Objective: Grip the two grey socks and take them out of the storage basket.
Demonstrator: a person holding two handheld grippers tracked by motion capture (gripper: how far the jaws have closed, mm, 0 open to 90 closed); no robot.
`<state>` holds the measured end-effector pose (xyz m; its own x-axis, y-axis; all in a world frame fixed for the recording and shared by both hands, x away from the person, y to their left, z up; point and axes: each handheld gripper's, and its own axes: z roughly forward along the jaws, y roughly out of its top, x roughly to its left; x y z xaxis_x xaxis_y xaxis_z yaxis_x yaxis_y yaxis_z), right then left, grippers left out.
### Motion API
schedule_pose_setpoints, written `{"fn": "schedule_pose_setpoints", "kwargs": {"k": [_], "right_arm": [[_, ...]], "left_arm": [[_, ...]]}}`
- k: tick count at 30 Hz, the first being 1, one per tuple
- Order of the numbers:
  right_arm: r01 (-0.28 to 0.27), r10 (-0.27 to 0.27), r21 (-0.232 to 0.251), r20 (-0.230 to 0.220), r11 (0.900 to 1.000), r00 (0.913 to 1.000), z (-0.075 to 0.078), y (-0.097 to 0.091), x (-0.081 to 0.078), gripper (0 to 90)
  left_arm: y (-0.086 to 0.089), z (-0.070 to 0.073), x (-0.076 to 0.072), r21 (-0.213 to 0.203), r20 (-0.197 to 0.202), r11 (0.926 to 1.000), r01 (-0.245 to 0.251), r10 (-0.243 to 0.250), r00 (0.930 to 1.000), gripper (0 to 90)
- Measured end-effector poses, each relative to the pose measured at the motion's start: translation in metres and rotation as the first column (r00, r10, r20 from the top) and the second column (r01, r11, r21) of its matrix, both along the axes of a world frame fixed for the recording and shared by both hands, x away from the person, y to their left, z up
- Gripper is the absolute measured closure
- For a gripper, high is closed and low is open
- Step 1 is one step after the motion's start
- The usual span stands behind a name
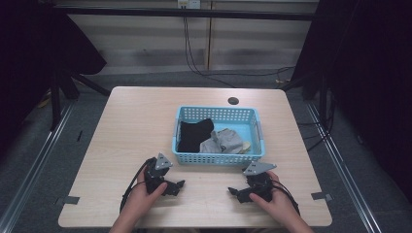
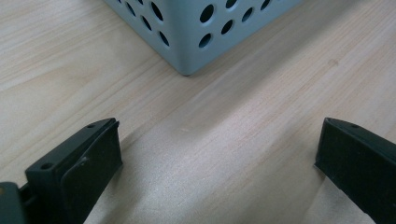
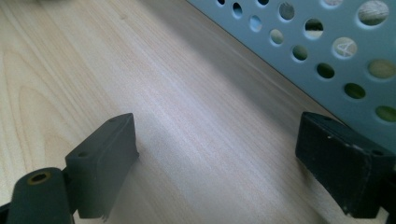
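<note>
- Tables: one, light wood [image 1: 131,136], with one round dark hole [image 1: 233,101] near its far edge.
- Baskets: one, light blue perforated plastic [image 1: 218,158].
- Cloth items in the basket: at least two, one black [image 1: 194,135] and one grey [image 1: 222,141] (a pale item at the grey one's right edge is too small to identify or count separately).
- Grippers: two, left gripper [image 1: 180,184] and right gripper [image 1: 232,191], each with two black jaws set wide apart.
- Hands: two, one per gripper.
- Grey tape marks at the table's near corners: two, one left [image 1: 71,199], one right [image 1: 321,196].
</note>
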<state>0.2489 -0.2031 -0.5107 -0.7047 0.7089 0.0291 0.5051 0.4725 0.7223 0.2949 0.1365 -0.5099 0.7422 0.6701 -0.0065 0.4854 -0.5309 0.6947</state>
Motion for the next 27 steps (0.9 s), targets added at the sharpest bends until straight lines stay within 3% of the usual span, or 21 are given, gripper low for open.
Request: {"fn": "schedule_pose_setpoints", "kwargs": {"k": [13,17,19,21,22,25,27], "right_arm": [[0.041,-0.041,-0.01,-0.013,0.9991,0.9991,0.001,0.003,-0.003,11.2],[0.019,-0.029,-0.09,-0.108,0.9957,0.9937,0.012,0.003,0.0,11.8],[0.017,-0.033,-0.092,-0.178,0.9957,0.9834,0.018,0.002,0.003,14.0],[0.017,-0.038,-0.087,-0.251,0.9961,0.9672,0.023,-0.001,0.006,14.4],[0.012,-0.038,-0.096,-0.27,0.9953,0.9622,0.027,-0.002,0.008,14.6],[0.007,-0.035,-0.103,-0.269,0.9947,0.9626,0.033,-0.002,0.012,14.6],[-0.032,-0.008,-0.128,-0.301,0.9912,0.9535,0.042,0.0,0.017,14.7]], "left_arm": [[0.0,0.0,-0.001,0.003,-0.006,1.0,0.008,-0.008,1.0,0.0],[0.0,0.0,-0.001,0.004,-0.006,1.0,0.008,-0.008,0.9999,0.0],[0.0,0.0,-0.001,0.004,-0.007,0.9999,0.01,-0.01,0.9999,0.0],[0.0,0.0,-0.001,0.004,-0.005,0.9999,0.012,-0.012,0.9999,0.0],[0.0,0.0,-0.001,0.001,-0.005,1.0,0.01,-0.01,0.9999,0.0],[0.0,0.0,0.0,0.005,-0.005,0.9999,0.015,-0.015,0.9999,0.0],[0.0,0.0,0.0,0.005,-0.005,0.9999,0.015,-0.015,0.9999,0.0]]}}
